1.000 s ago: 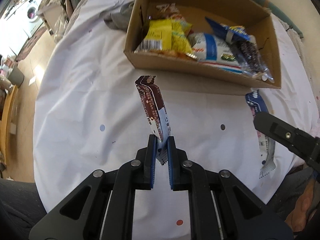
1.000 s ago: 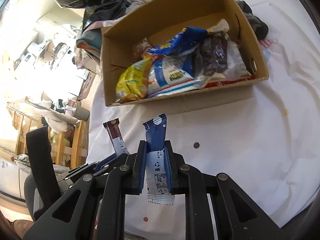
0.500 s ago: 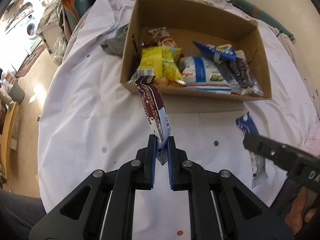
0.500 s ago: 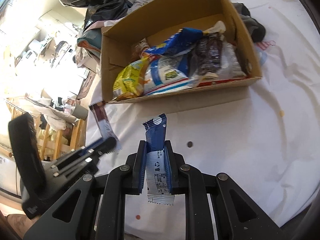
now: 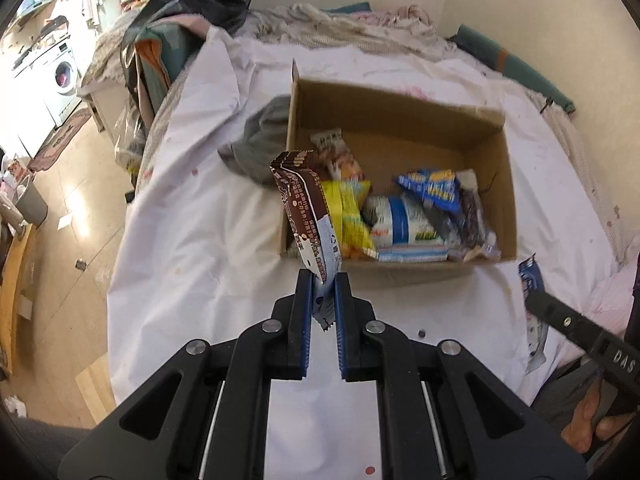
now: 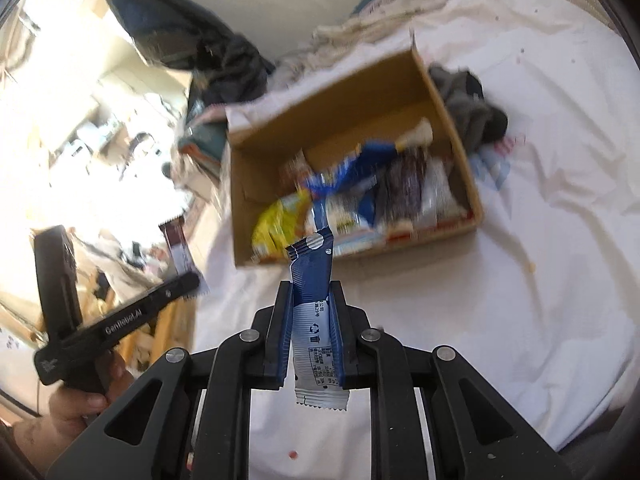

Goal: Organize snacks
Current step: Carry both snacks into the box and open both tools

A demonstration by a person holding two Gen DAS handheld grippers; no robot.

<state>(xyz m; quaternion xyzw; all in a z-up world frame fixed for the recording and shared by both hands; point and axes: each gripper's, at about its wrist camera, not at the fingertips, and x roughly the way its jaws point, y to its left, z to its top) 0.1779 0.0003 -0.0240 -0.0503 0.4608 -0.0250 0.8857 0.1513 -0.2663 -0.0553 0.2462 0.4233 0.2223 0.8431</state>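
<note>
Two claws hover over a white-sheeted bed. The left claw (image 5: pixel 323 280) clamps a brown snack bar (image 5: pixel 306 210) by its lower end, and the right claw (image 6: pixel 311 294) clamps a blue snack bar (image 6: pixel 313 280) likewise, probably so both can drop into the cardboard box (image 5: pixel 400 110) ahead. The box holds yellow, white and blue snack packets.

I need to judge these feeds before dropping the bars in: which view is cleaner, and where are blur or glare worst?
Left wrist view is cleaner: the brown bar is sharp, the box slightly smeared. Right wrist view: the blue bar is sharp, but the box and its snacks are motion-blurred, and the room at left is washed out by glare. Both views bend at the edges.
</note>
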